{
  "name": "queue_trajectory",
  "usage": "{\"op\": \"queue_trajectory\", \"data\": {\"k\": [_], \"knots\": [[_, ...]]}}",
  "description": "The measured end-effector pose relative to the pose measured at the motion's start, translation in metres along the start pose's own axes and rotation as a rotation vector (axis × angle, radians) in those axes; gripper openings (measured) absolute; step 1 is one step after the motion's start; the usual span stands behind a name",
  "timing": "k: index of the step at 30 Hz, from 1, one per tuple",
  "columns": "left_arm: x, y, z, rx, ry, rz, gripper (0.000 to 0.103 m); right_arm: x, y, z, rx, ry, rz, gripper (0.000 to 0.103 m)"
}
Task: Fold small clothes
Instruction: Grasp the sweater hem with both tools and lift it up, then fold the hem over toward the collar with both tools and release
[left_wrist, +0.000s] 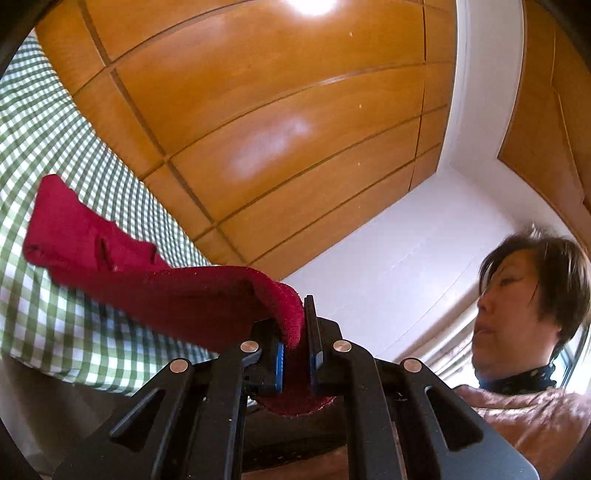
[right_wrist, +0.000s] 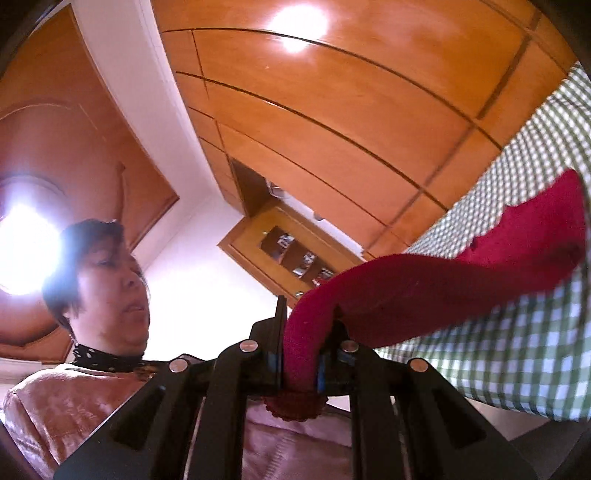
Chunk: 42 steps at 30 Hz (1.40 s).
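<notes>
The left hand-held gripper (left_wrist: 297, 347) was clamped on one end of the red garment (left_wrist: 122, 266), lifted off the green checked cloth (left_wrist: 44, 314); the right hand-held gripper (right_wrist: 301, 354) pinched the other end, likely to stretch it flat for folding.

I counted one red garment (left_wrist: 122, 269), pinched at one end in my left gripper (left_wrist: 297, 354) and at the other in my right gripper (right_wrist: 301, 363), so two grippers with two fingers each. There was one green checked cloth (left_wrist: 55, 147), one person (right_wrist: 110, 280), one wooden cabinet (right_wrist: 291, 254) with three glass panes, and two bright lights in the right wrist view.
</notes>
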<state>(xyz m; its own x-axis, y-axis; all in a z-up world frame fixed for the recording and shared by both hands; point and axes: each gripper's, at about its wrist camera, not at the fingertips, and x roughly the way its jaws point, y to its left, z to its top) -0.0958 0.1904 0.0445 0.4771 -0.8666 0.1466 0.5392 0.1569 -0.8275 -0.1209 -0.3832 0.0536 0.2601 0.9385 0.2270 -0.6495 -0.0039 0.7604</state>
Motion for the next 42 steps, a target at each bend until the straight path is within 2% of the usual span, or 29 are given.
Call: {"op": "queue_trajectory", "data": {"k": [4,9,10,13,20,21,23,25,26,27,29,30,32,35,38,39,42], "knots": [[0.014,0.01,0.016,0.017,0.033,0.121,0.008,0.008,-0.036,0.022,0.073,-0.038,-0.04,0.011],[0.048,0.043,0.041,0.014,0.104,0.313,0.008,0.01,-0.113,0.05,0.275,-0.131,-0.183,0.013],[0.057,0.057,0.05,-0.019,0.107,0.373,0.008,0.012,-0.129,0.055,0.308,-0.139,-0.215,0.014],[0.076,0.093,0.068,-0.076,0.108,0.455,0.008,0.014,-0.165,0.066,0.349,-0.152,-0.28,0.014],[0.109,0.174,0.093,-0.176,0.11,0.597,0.008,0.029,-0.23,0.091,0.42,-0.18,-0.459,0.015],[0.115,0.187,0.094,-0.187,0.117,0.658,0.008,0.034,-0.239,0.092,0.417,-0.178,-0.478,0.016],[0.124,0.205,0.096,-0.207,0.128,0.725,0.015,0.035,-0.247,0.092,0.41,-0.183,-0.505,0.028],[0.127,0.213,0.095,-0.209,0.117,0.752,0.04,0.037,-0.254,0.092,0.39,-0.227,-0.55,0.057],[0.127,0.213,0.095,-0.213,0.101,0.743,0.053,0.034,-0.253,0.094,0.364,-0.261,-0.606,0.065],[0.125,0.211,0.095,-0.208,0.077,0.745,0.059,0.033,-0.249,0.095,0.34,-0.285,-0.646,0.07],[0.116,0.195,0.097,-0.15,-0.004,0.793,0.077,0.031,-0.236,0.097,0.276,-0.309,-0.722,0.072],[0.109,0.183,0.098,-0.099,-0.055,0.85,0.079,0.031,-0.224,0.097,0.226,-0.306,-0.775,0.073],[0.106,0.167,0.097,-0.035,-0.091,0.915,0.08,0.04,-0.208,0.097,0.143,-0.262,-0.873,0.074],[0.118,0.145,0.088,0.051,-0.057,0.937,0.08,0.078,-0.184,0.093,-0.033,-0.085,-1.051,0.074],[0.156,0.14,0.081,0.117,0.057,0.966,0.082,0.121,-0.181,0.084,-0.181,0.099,-1.19,0.079],[0.171,0.14,0.079,0.137,0.101,0.975,0.082,0.133,-0.183,0.083,-0.221,0.144,-1.217,0.082],[0.21,0.151,0.067,0.193,0.199,1.013,0.082,0.159,-0.2,0.077,-0.306,0.231,-1.285,0.082]]}}
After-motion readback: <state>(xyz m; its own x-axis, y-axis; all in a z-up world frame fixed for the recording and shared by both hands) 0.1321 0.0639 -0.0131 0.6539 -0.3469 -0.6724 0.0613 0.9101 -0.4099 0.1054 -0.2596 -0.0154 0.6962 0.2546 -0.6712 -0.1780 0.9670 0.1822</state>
